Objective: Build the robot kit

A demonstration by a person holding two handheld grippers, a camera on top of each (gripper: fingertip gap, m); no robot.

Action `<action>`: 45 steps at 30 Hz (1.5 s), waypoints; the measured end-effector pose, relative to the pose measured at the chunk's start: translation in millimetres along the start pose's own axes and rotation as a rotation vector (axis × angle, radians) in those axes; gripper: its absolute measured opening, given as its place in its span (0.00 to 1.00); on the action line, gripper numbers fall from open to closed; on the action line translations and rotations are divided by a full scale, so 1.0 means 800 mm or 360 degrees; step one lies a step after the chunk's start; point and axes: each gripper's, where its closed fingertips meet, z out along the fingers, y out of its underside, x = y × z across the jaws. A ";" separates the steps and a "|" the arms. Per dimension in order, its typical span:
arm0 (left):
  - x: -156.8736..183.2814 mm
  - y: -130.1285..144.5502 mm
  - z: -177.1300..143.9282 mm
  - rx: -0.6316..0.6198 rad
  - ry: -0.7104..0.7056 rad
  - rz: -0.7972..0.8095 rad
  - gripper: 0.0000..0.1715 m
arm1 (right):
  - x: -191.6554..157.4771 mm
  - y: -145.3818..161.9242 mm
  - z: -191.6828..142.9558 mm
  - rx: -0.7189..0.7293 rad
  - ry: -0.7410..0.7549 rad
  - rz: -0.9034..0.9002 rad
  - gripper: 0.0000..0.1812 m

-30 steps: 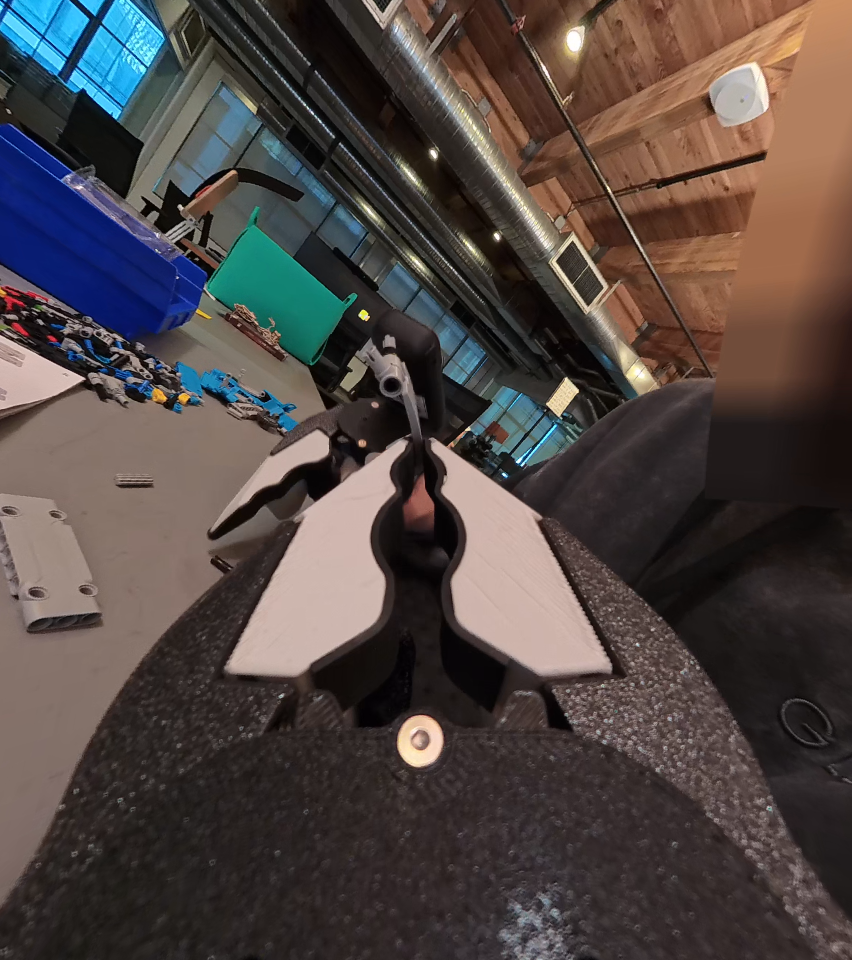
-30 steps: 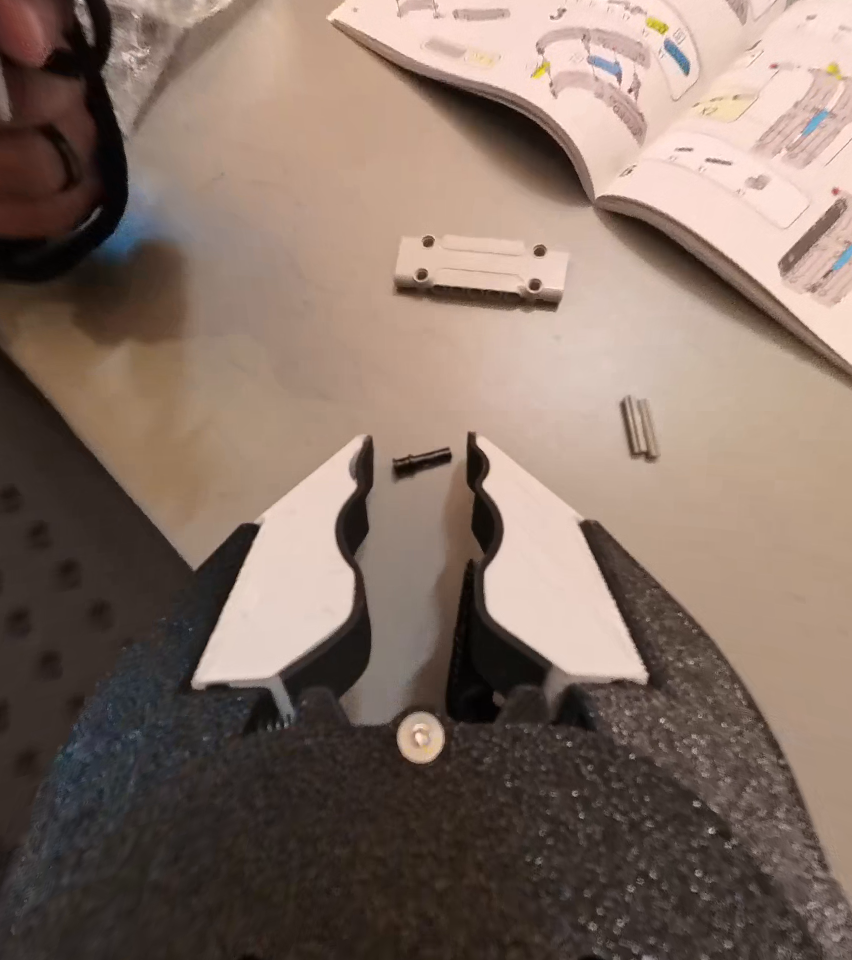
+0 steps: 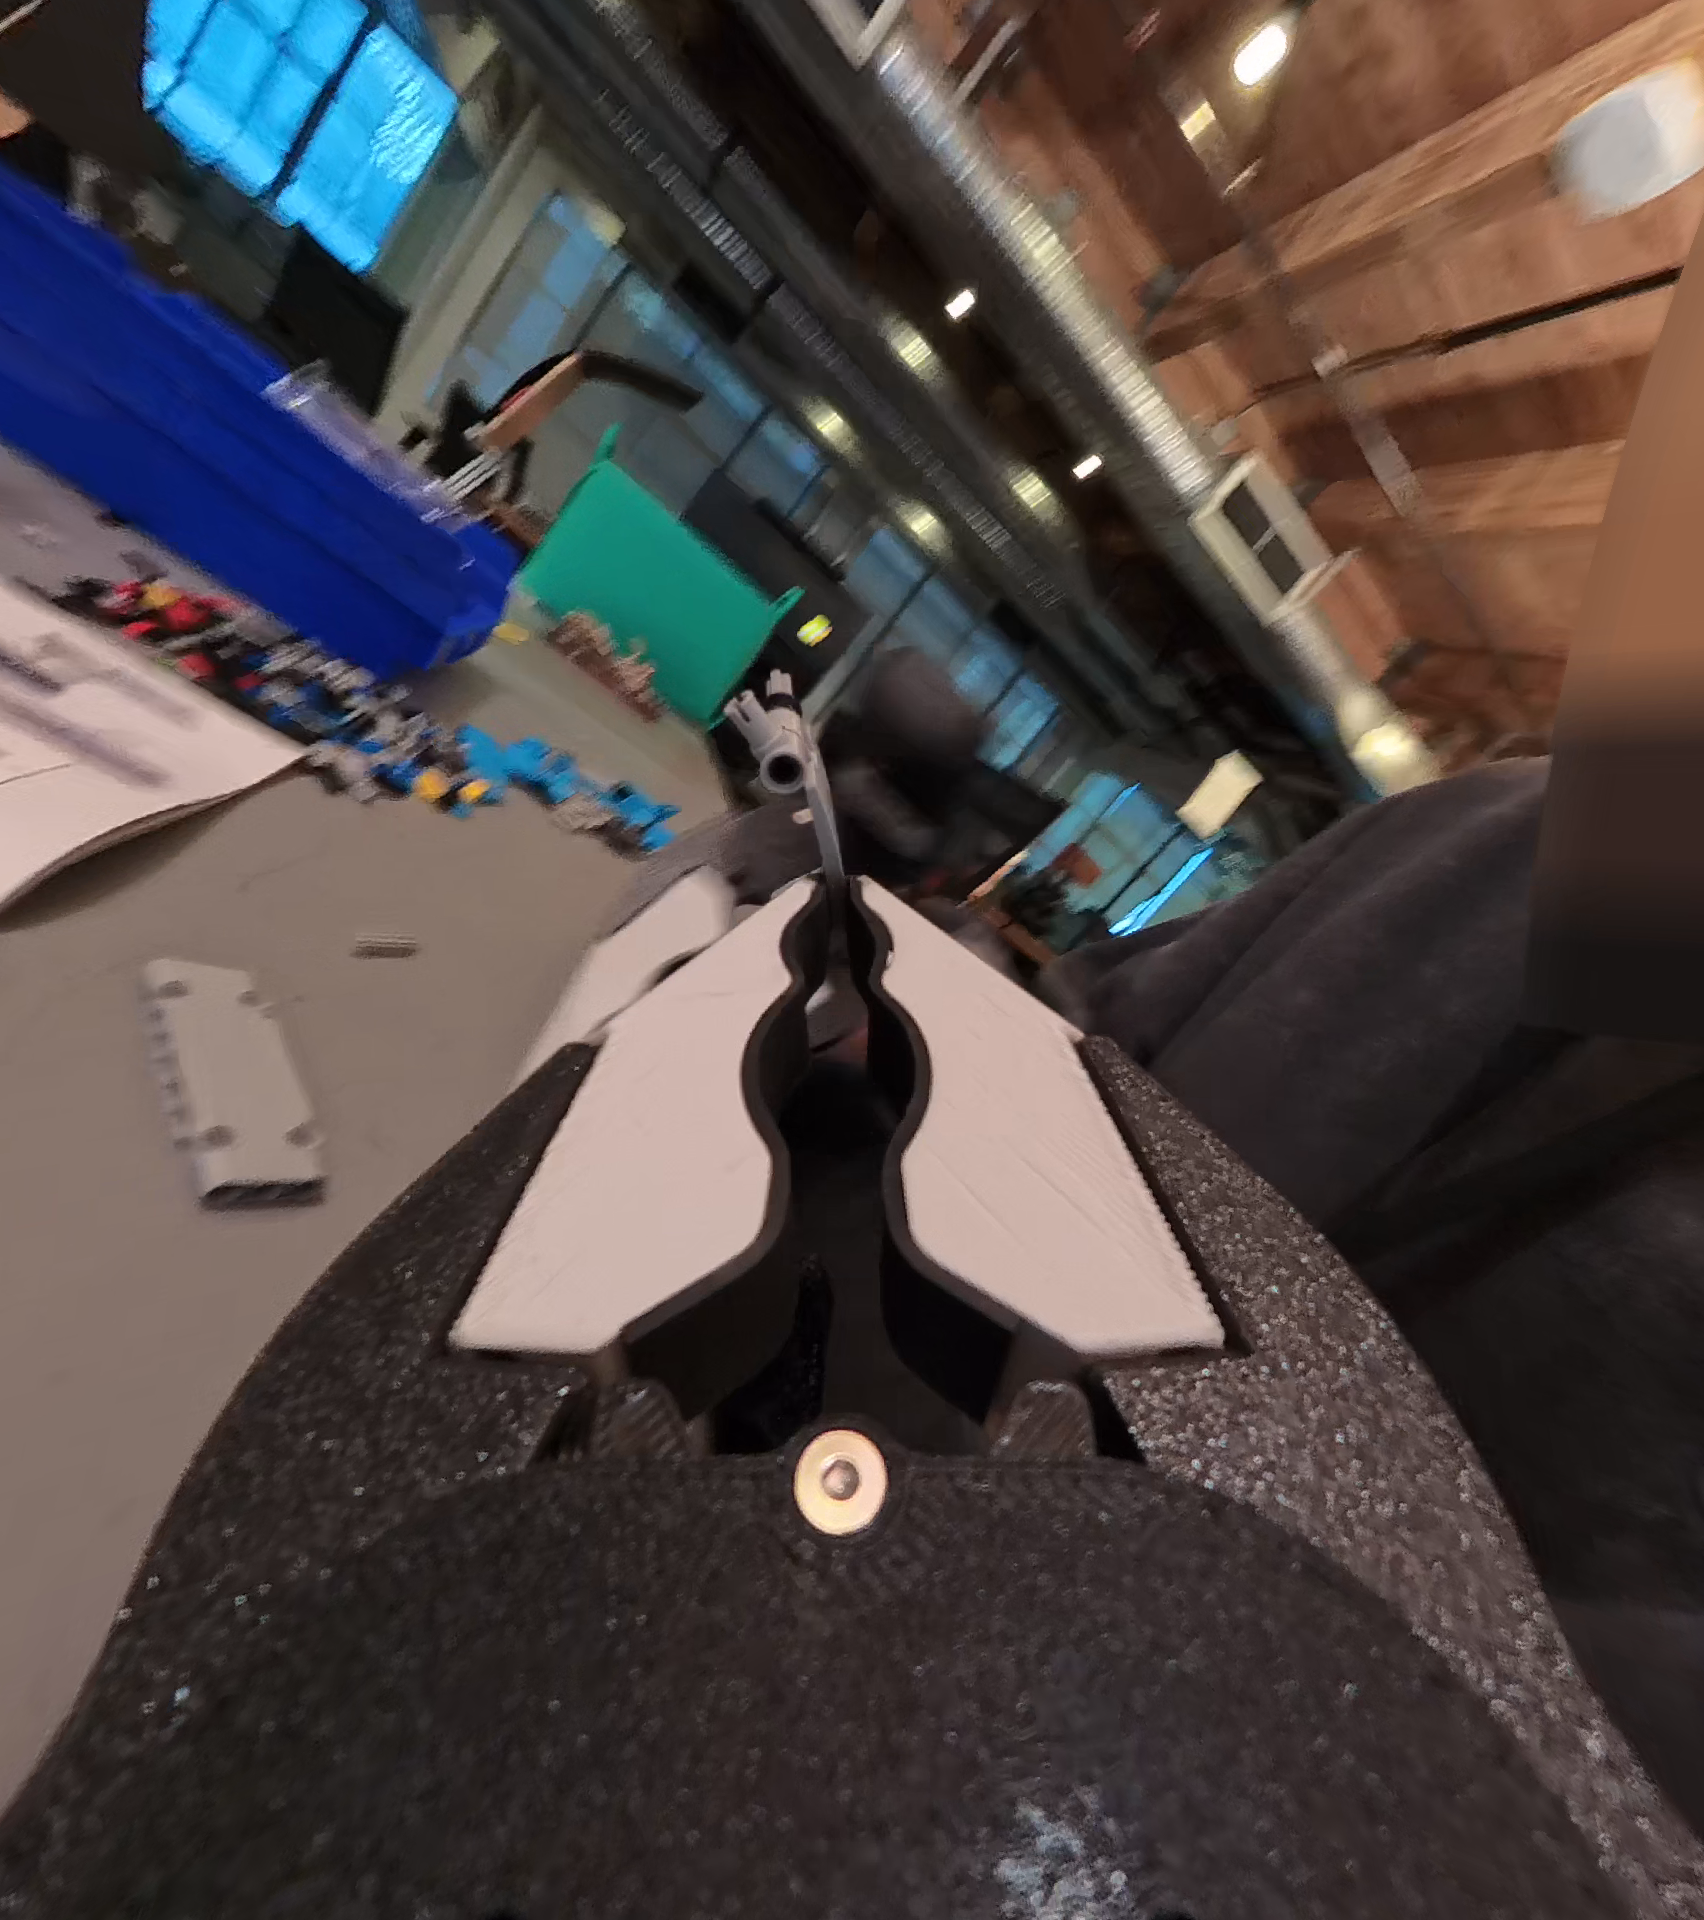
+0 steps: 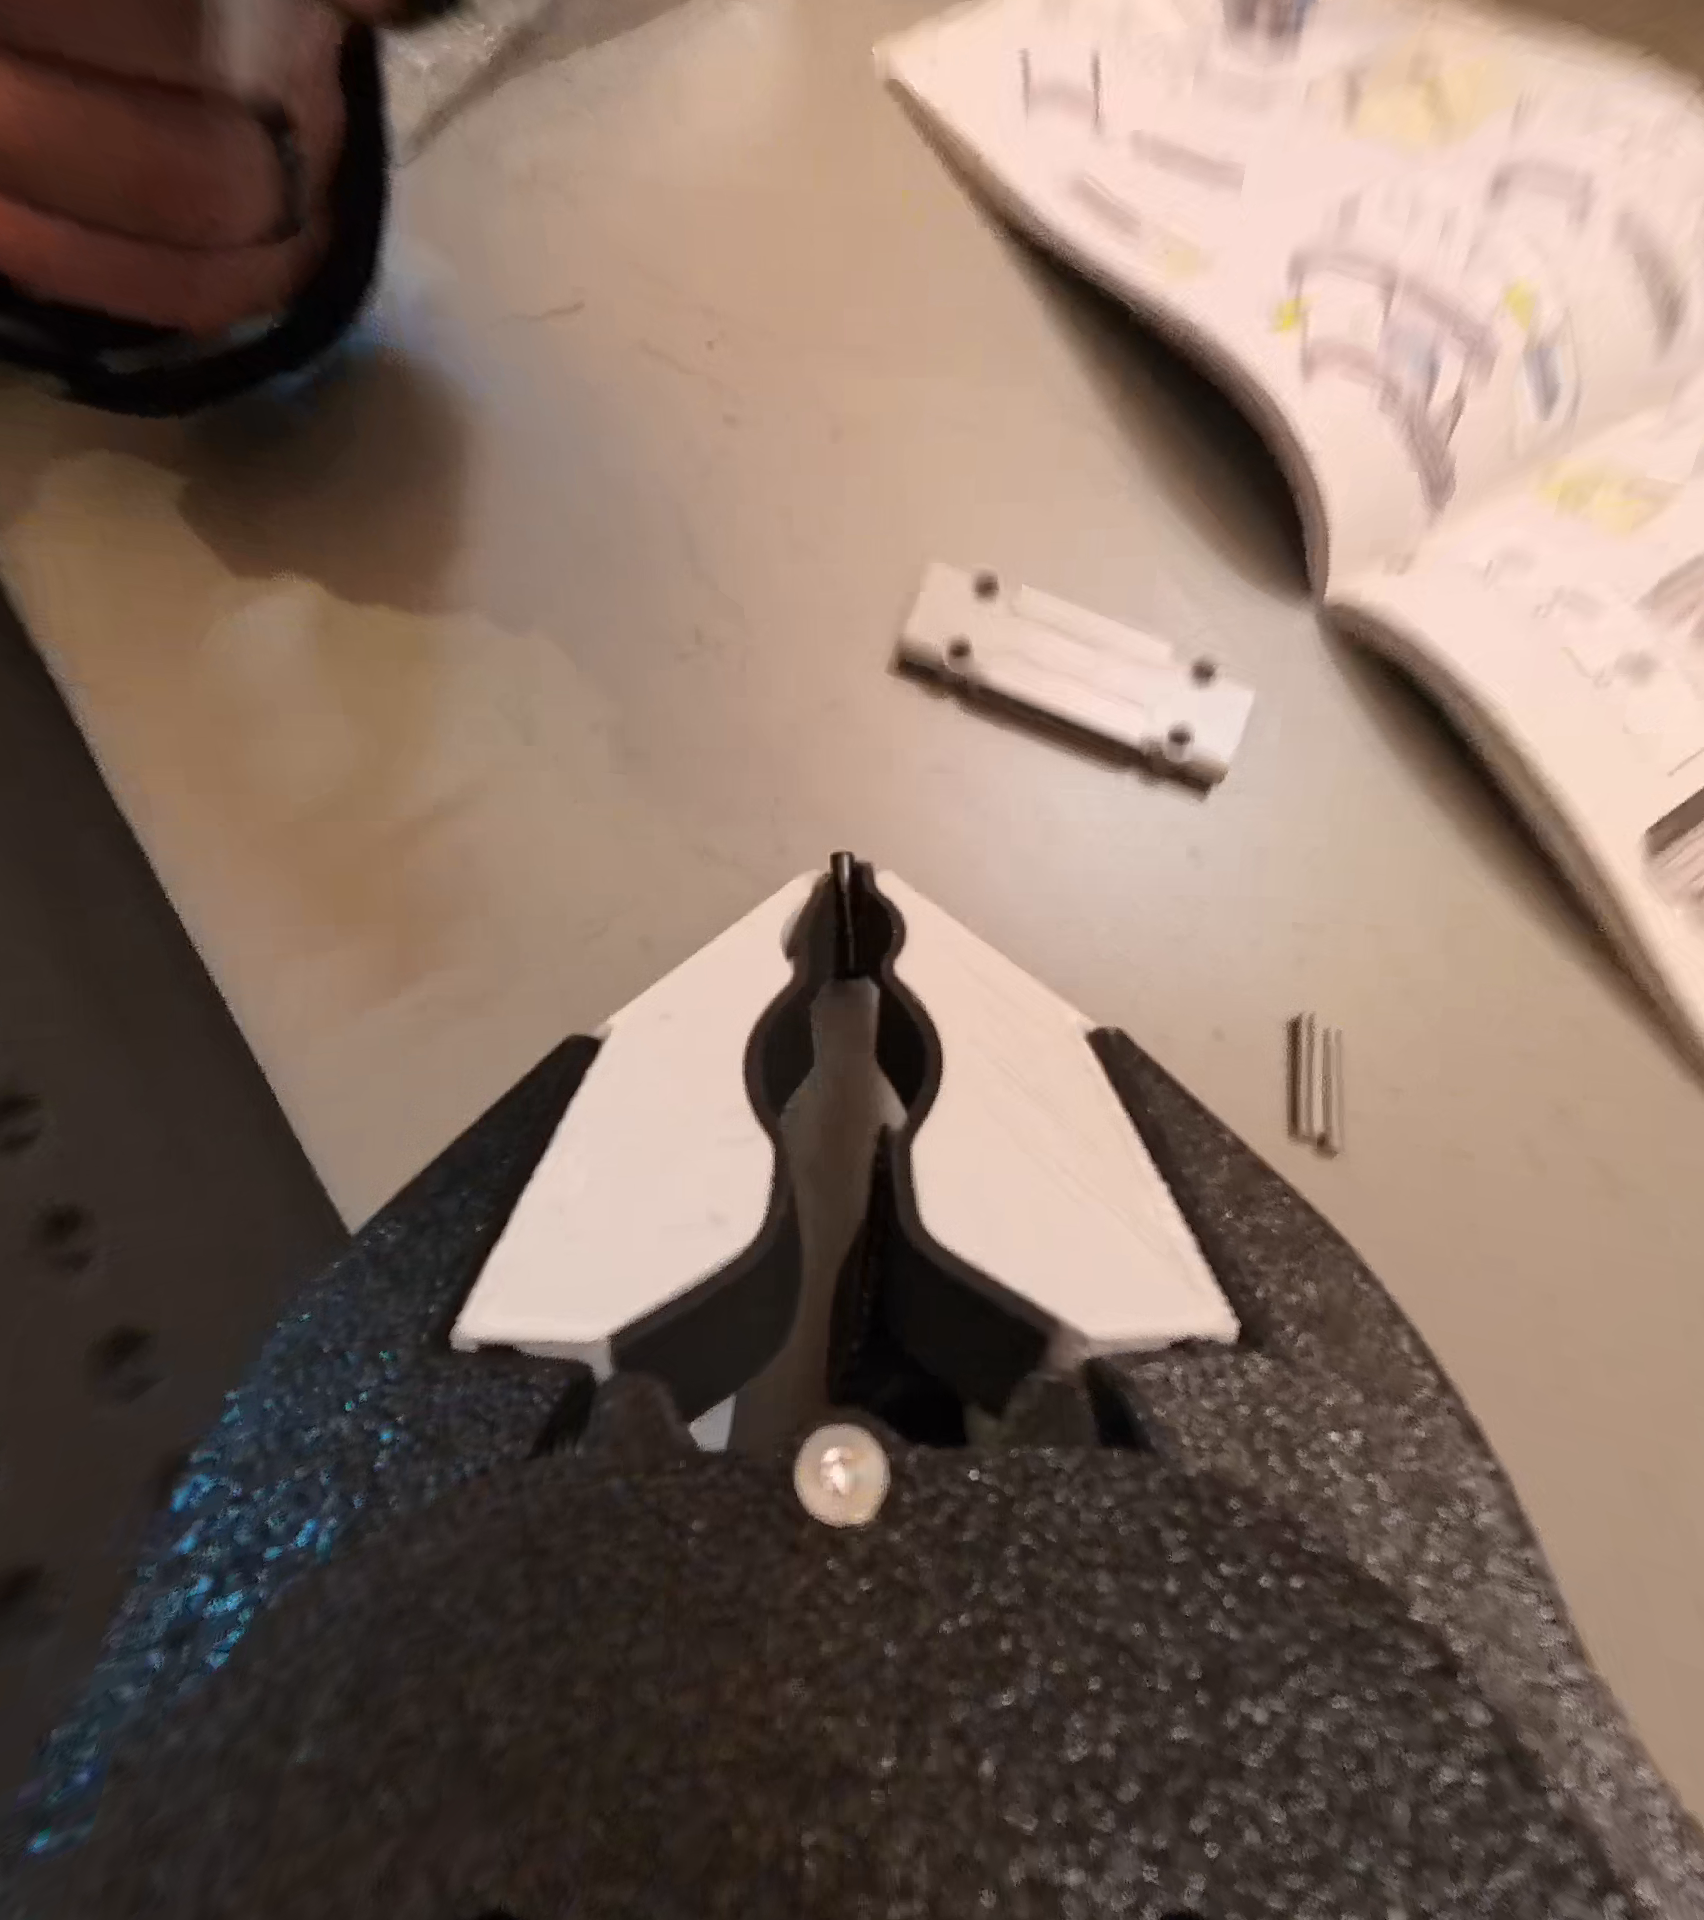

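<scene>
The left tool (image 3: 835,902) is pinching a thin grey stick piece (image 3: 794,764), tips squeezed together. At two o'clock of the right tool (image 4: 846,883), pressed tight on a small black pin (image 4: 844,902), a grey flat piece (image 4: 1074,673) is lying on the bare tabletop (image 4: 619,540), near the open booklet (image 4: 1450,343).
</scene>
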 end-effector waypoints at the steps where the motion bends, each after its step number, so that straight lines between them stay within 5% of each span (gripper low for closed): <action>1: -0.007 0.005 0.000 -0.0045 -0.0057 0.0017 0.00 | -0.004 -0.015 -0.007 0.0109 0.0026 -0.0112 0.01; 6: -0.022 0.032 0.006 -0.0242 -0.0186 0.0049 0.00 | -0.018 -0.077 -0.056 0.0536 0.0414 -0.0717 0.01; 16: -0.016 0.044 0.010 -0.0298 -0.0073 -0.0157 0.00 | -0.029 -0.089 -0.060 0.0594 0.0577 -0.1091 0.01; 31: -0.014 0.011 0.001 0.0020 0.0108 -0.0549 0.00 | -0.031 -0.086 -0.045 0.0519 0.0558 -0.1048 0.01; 38: -0.024 0.014 0.000 0.0008 0.0061 -0.0616 0.00 | -0.042 0.003 0.007 -0.0003 -0.0112 -0.0508 0.02; 45: -0.025 0.036 0.008 -0.0145 -0.0006 -0.0606 0.00 | -0.036 -0.006 -0.001 0.0128 -0.0306 -0.0223 0.07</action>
